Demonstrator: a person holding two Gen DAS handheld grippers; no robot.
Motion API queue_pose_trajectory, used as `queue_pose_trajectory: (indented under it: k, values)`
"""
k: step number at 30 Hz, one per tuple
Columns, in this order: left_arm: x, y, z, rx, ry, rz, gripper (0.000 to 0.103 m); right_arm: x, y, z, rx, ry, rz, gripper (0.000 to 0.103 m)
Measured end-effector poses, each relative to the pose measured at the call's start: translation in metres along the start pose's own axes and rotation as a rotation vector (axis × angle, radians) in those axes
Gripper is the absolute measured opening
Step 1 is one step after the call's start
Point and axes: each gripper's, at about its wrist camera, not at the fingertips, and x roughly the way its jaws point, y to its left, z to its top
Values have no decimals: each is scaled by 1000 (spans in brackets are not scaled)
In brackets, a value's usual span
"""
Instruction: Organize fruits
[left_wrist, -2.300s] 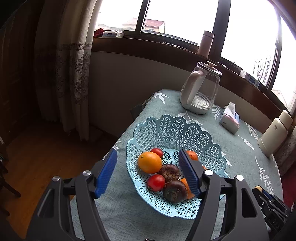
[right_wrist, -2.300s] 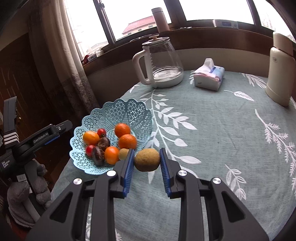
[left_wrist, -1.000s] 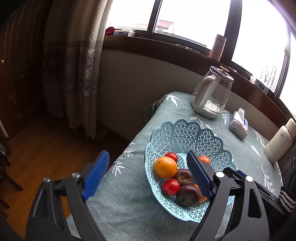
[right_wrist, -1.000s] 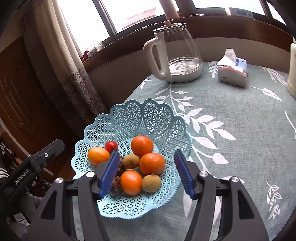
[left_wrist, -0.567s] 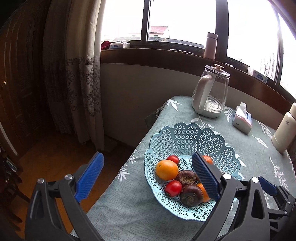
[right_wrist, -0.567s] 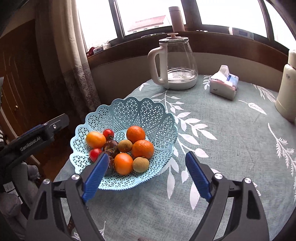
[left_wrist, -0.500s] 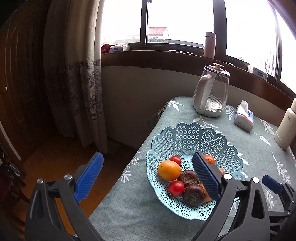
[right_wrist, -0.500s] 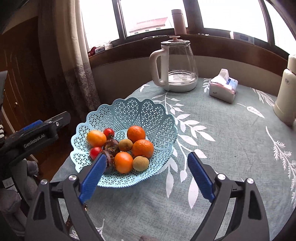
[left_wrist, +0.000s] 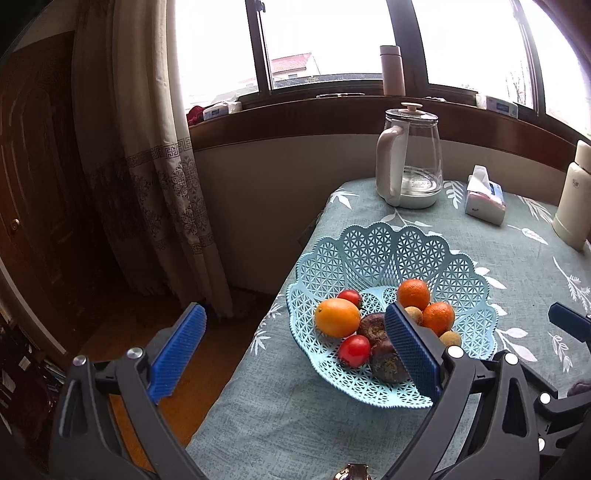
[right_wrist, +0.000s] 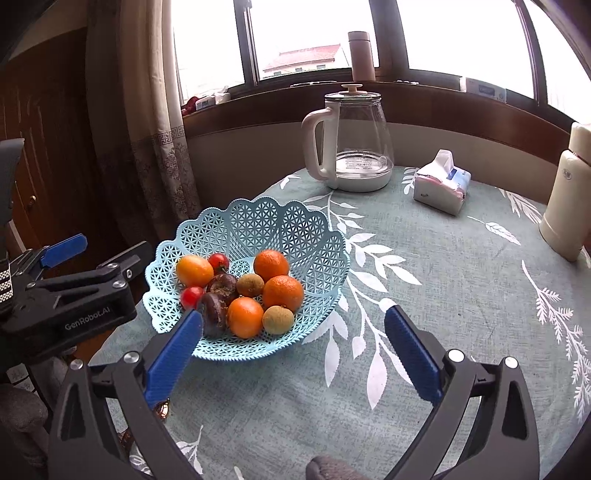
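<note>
A light blue lattice basket sits near the table's left edge. It holds several fruits: oranges, red tomatoes, dark brown fruits and small tan fruits. My right gripper is open and empty, held back in front of the basket. My left gripper is open and empty, to the basket's left over the table edge. The left gripper's body shows at the left of the right wrist view.
A glass kettle stands at the back, with a tissue pack to its right and a cream bottle at the far right. A curtain and wood floor lie left of the table.
The right gripper let a tan fruit go into the basket, opened wide and drew back. The left gripper also pulled away from the basket and rose.
</note>
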Motion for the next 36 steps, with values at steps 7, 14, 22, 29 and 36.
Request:
queue_pose_trajectory:
  k: [7, 14, 22, 29, 36]
  values:
    - [-3, -8, -3, 46, -8, 3, 99, -3, 3, -2, -33, -11, -18, 98]
    - [5, -12, -6, 70, 7, 1, 99, -8, 9, -2, -66, -26, -13, 98]
    - [12, -21, -10, 118, 17, -11, 99, -10, 16, -3, -91, -27, -25, 98]
    - [12, -21, -11, 142, 8, -2, 99, -15, 22, -4, -132, -54, -85, 98]
    - [11, -16, -15, 186, -2, 16, 99, -15, 26, -5, -164, -48, -112, 98]
